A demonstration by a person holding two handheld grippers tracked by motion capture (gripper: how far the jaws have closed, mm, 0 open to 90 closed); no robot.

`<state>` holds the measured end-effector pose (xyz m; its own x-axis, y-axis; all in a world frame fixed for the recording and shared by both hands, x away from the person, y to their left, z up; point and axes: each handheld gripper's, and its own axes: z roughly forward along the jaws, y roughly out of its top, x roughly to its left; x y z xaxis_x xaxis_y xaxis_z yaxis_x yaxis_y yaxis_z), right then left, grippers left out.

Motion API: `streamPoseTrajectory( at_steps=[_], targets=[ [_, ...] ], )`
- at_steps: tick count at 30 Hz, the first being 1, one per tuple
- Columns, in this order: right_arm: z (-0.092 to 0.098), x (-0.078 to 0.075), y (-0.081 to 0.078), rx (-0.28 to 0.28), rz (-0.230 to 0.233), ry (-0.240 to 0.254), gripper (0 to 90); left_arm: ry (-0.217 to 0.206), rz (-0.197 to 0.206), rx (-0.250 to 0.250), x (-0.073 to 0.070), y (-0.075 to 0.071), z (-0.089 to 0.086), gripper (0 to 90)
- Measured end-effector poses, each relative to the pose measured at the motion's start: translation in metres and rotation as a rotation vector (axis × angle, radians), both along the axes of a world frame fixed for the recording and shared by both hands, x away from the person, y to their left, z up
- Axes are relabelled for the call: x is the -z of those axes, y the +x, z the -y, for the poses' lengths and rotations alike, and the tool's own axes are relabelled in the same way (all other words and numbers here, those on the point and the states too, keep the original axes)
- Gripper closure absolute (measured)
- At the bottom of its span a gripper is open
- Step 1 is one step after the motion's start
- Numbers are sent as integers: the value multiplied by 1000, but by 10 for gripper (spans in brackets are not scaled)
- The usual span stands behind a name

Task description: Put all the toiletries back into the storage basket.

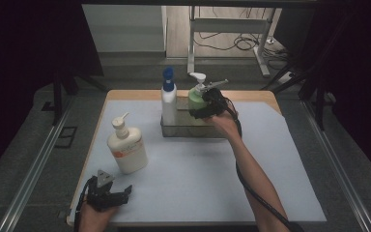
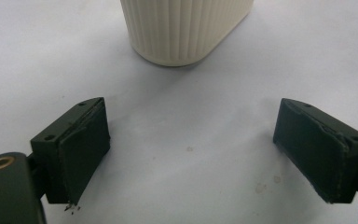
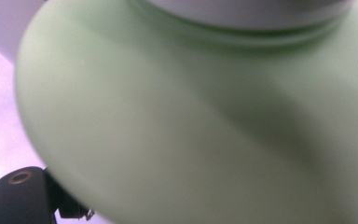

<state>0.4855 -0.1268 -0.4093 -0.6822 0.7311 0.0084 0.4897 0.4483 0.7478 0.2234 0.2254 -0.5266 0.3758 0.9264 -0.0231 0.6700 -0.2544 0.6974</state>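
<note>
Right gripper (image 1: 207, 107) clamps green bottle (image 1: 196, 98); its jaws hidden behind the body. Left gripper (image 1: 107, 192) gapes empty near cream bottle (image 1: 127, 150).

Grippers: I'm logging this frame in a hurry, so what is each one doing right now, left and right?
Left gripper: open, empty, low over the mat near the cream pump bottle.
Right gripper: closed on the green pump bottle at the clear bin.

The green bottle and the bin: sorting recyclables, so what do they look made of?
Green bottle: likely plastic, smooth satin skin with soft highlights, white collar. Bin: clear, probably plastic; the bottles show through its walls.
</note>
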Motion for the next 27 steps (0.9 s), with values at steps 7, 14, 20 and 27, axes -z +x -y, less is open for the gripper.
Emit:
streamPoseTrajectory(
  at_steps=[7,14,20,27],
  targets=[
    [1,6,-2,-11,-6,-12,124,0,0,0,0,0,0,103],
    [2,7,0,-26,-5,-7,117,1,1,0,0,0,0,103],
    [5,8,-2,-25,8,10,116,0,1,0,0,0,0,103],
    [7,8,-6,-2,14,11,115,0,1,0,0,0,0,103]
  ],
)
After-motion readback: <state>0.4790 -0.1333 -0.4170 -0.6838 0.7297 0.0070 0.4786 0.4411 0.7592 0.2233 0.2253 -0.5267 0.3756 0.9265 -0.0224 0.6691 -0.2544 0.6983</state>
